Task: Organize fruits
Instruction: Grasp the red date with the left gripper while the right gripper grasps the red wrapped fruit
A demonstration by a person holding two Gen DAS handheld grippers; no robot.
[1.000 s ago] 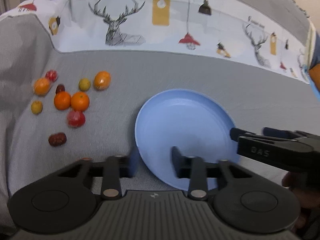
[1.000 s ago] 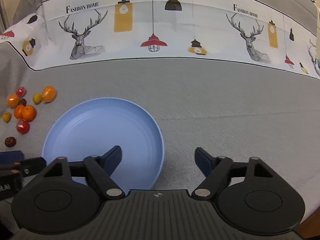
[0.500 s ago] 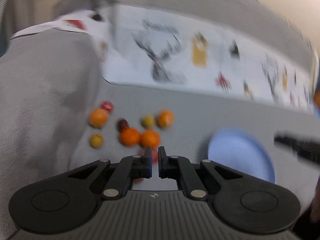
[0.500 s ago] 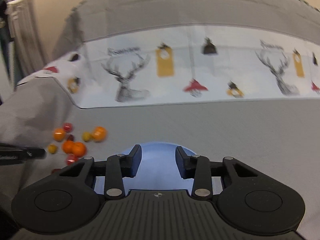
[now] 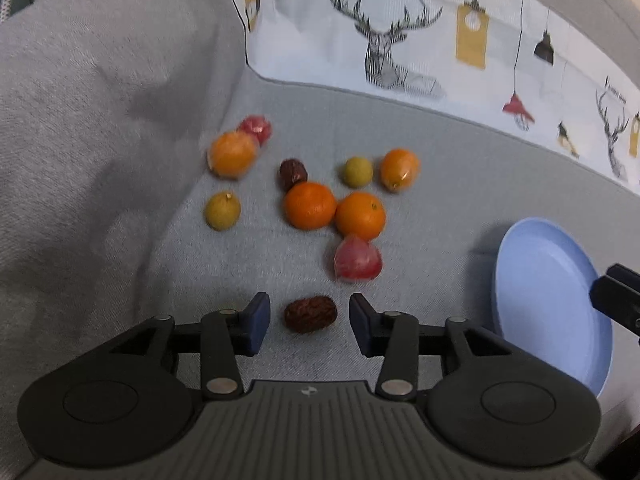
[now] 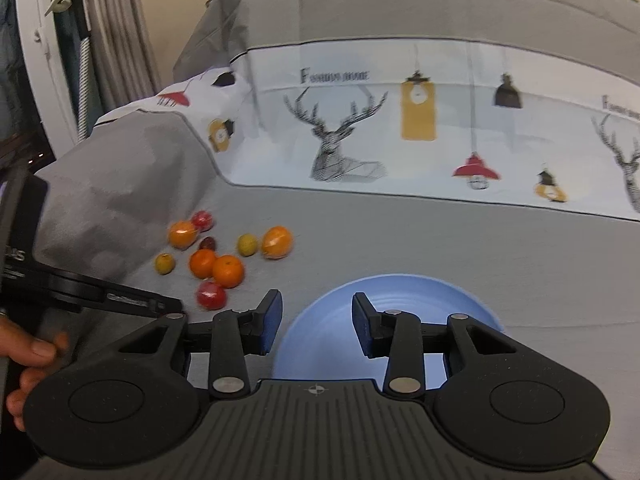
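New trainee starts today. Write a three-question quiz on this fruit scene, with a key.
1. True or false: fruit already lies on the blue plate.
2. Which fruit sits between the fingers of the left gripper? A) an orange B) the nearest dried red date C) a green fruit
3. Fill in: the two bare oranges lie ____ each other.

Key
1. False; the plate is bare.
2. B; the jaws, which have just been opening, straddle it without touching.
3. Touching, side by side.
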